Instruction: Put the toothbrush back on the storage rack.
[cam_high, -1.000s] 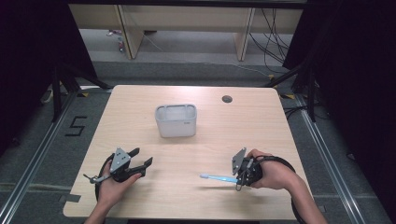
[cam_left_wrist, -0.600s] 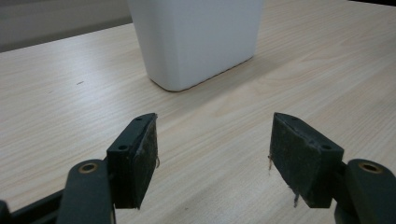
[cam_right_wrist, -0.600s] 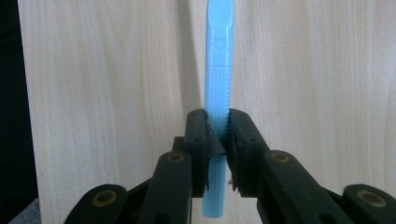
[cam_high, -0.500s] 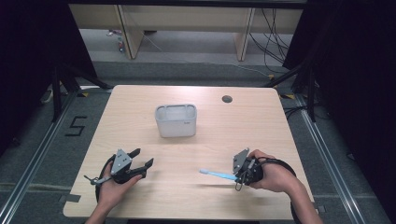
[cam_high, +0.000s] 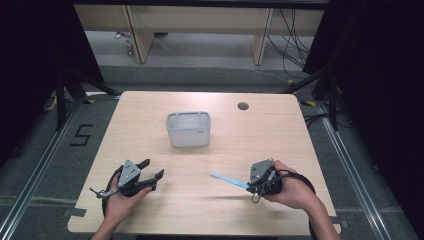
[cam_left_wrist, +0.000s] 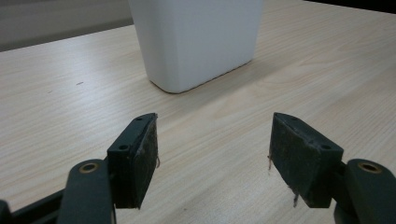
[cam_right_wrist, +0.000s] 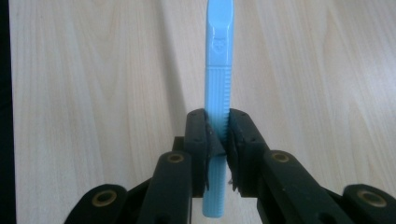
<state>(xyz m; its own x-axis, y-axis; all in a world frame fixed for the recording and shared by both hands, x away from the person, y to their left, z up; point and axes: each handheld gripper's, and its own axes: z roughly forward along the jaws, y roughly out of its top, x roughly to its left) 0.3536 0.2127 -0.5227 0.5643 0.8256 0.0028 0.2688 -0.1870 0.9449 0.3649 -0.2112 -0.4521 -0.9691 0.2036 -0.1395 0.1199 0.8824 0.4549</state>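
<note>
A light blue toothbrush (cam_high: 230, 179) (cam_right_wrist: 217, 84) sticks out to the left from my right gripper (cam_high: 252, 185) (cam_right_wrist: 217, 135), which is shut on its ribbed handle near the table's front right. A white rectangular cup (cam_high: 188, 128) (cam_left_wrist: 196, 39) stands upright at the table's middle. At the front left my left gripper (cam_high: 152, 170) (cam_left_wrist: 212, 156) rests low over the wood, its jaws wide apart with nothing between them, pointing toward the cup.
The wooden table (cam_high: 265, 135) has a round cable hole (cam_high: 243, 106) at its back right. Tape patches mark the front corners. Dark curtains and metal rails flank the table, with shelving and cables behind.
My right gripper has drawn slightly toward the front edge with the toothbrush still held. The left gripper has barely moved.
</note>
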